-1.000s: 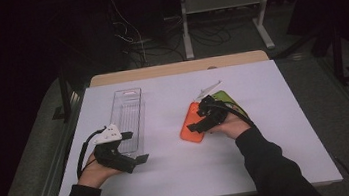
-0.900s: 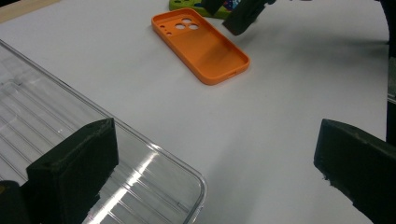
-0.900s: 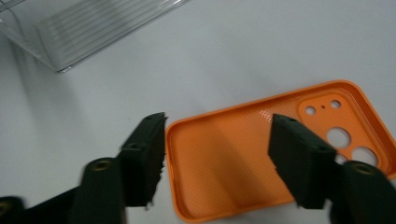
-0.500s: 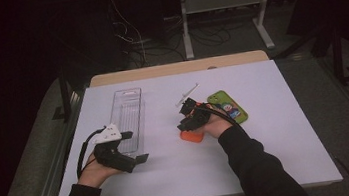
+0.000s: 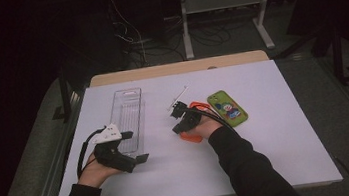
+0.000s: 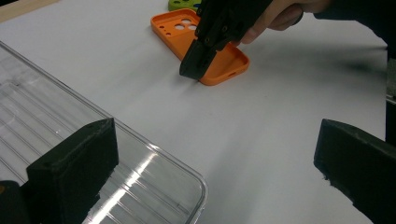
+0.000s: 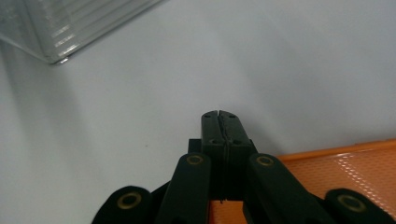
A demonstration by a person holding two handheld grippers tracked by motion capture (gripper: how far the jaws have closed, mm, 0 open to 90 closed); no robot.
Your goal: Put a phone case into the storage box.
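Note:
An orange phone case (image 5: 190,137) lies hollow side up on the white table, seen also in the left gripper view (image 6: 224,60) and the right gripper view (image 7: 350,168). My right gripper (image 5: 176,128) leans over its left edge, and its jaws have just closed. They stand shut, pad against pad, with nothing visible between them (image 7: 219,114). The tips touch down just past the case's rim (image 6: 191,70). My left gripper (image 5: 135,145) rests open at the near end of a clear plastic tray (image 5: 128,108), with one jaw over the tray's corner (image 6: 215,140).
A green phone case (image 5: 227,107) with a cartoon print lies just right of the orange one. The clear tray (image 6: 46,112) runs lengthwise on the left half of the table. A wooden strip (image 5: 174,69) borders the far edge.
My right hand has slid left off the green case to the orange case's left edge, and its jaws have gone from open to shut. The left hand has stayed put.

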